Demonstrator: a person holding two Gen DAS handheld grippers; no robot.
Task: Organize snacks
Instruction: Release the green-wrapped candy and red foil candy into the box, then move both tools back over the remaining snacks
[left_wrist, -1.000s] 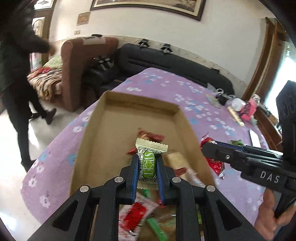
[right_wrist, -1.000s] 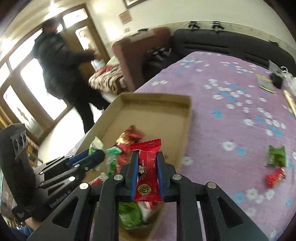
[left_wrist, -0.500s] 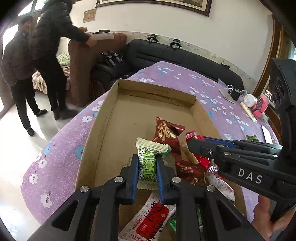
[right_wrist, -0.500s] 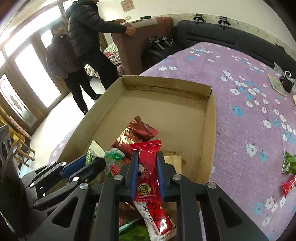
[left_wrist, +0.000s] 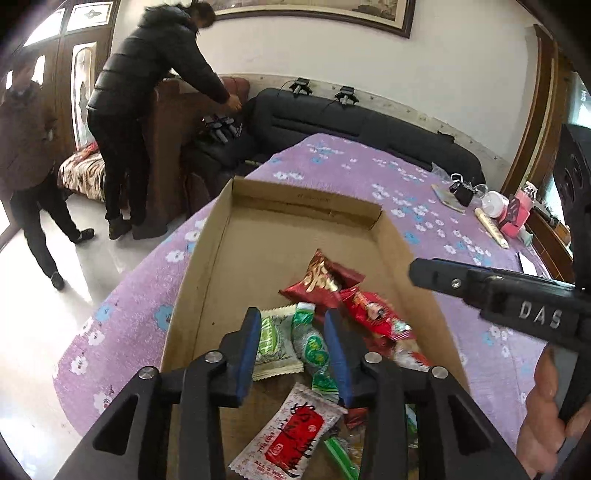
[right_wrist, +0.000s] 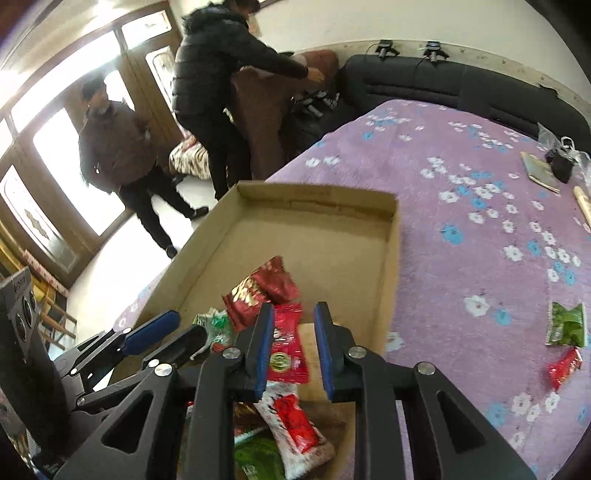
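Both my grippers hang over the cardboard box (left_wrist: 207, 258). Left gripper (left_wrist: 291, 334) jaws have just opened, green-and-cream packet (left_wrist: 275, 339) lying loose between them. Right gripper (right_wrist: 293, 332) (likewise just opened) stands apart around the red packet (right_wrist: 290, 347), pads clear.

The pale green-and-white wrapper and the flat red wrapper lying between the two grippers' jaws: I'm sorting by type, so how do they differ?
The pale green-and-white wrapper is squarish with crimped ends; the flat red wrapper is longer and narrower. The green one carries green lettering, the red one a round gold emblem. Both lie in the shallow cardboard box, released.
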